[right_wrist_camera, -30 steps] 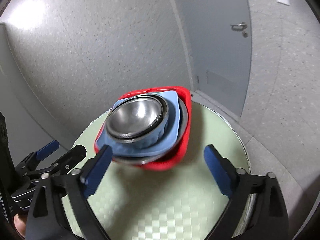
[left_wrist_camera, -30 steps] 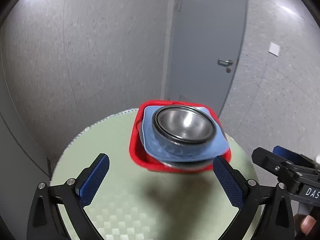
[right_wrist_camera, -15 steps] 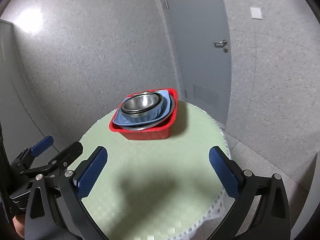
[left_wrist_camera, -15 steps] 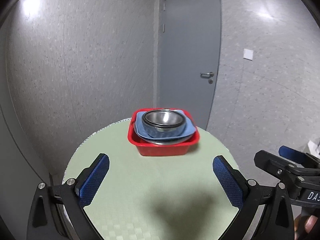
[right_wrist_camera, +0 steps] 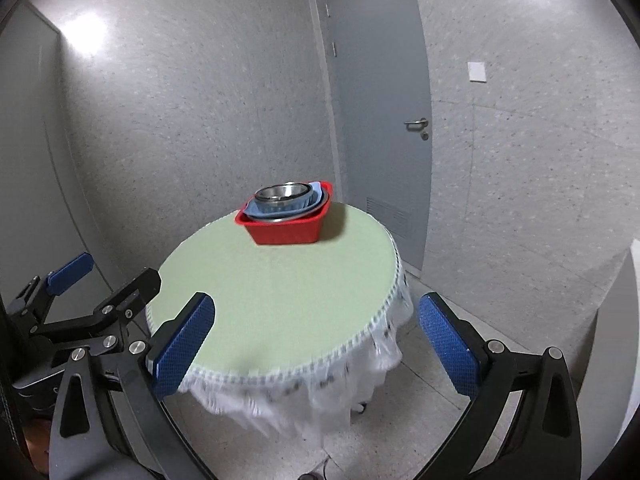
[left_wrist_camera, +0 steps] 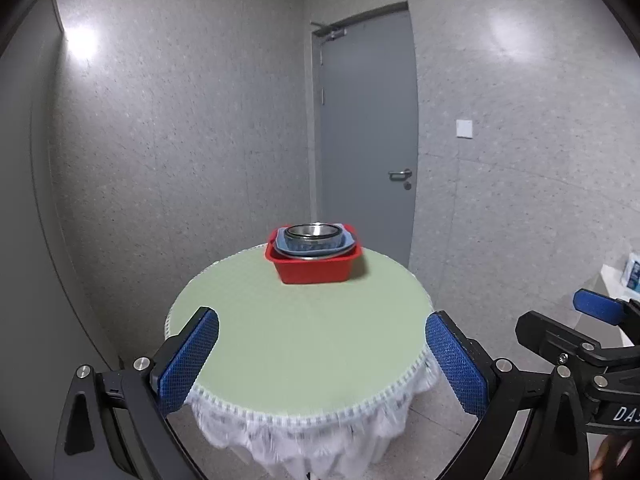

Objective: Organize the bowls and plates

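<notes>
A red square tub (left_wrist_camera: 314,269) (right_wrist_camera: 286,230) stands at the far side of a round pale-green table (left_wrist_camera: 296,340) (right_wrist_camera: 272,292). Nested in it are a metal plate, a light-blue square plate (left_wrist_camera: 280,240) (right_wrist_camera: 256,210) and a steel bowl (left_wrist_camera: 316,233) (right_wrist_camera: 285,194) on top. My left gripper (left_wrist_camera: 320,356) hangs open near the table's front edge, far short of the tub, nothing between its blue pads. My right gripper (right_wrist_camera: 316,340) is open too, over the near edge, and empty. Each gripper shows at the side of the other's view.
A white frilled cloth (left_wrist_camera: 304,436) hangs from the table edge. A grey door (left_wrist_camera: 366,136) with a handle is behind the table, speckled grey walls around. A white ledge with a blue-printed pack (left_wrist_camera: 632,274) sits at the far right.
Both grippers have pulled well back from the tub, which now looks small and far. The whole table and its cloth have come into view. Both grippers stay open.
</notes>
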Demonstrator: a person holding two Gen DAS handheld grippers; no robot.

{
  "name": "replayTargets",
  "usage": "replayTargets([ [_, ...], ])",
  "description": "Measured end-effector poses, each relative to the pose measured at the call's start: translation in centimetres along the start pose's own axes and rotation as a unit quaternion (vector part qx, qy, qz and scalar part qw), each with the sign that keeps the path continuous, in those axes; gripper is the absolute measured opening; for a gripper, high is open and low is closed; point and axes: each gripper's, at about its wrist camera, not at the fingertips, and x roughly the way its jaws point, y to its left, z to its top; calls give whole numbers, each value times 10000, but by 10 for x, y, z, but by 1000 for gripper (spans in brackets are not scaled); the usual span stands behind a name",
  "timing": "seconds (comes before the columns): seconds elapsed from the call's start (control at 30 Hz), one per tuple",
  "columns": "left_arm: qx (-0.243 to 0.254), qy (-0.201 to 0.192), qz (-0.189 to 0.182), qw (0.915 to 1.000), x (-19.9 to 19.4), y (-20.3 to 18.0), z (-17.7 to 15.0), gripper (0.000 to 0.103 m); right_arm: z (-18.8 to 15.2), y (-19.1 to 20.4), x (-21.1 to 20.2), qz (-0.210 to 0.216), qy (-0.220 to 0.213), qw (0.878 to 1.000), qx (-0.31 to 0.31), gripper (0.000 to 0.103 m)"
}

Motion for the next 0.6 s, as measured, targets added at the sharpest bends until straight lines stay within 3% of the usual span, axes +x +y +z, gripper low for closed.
replayTargets([
  [0.3,-53,-72,16,10000,-149,-23,-62,102,-63,10,-111,-76,-206,9997,-82,103],
  [0.6,18,-268,28,9996,-254,-23,-99,102,-109,32,-192,-254,-645,9972,-286,103],
])
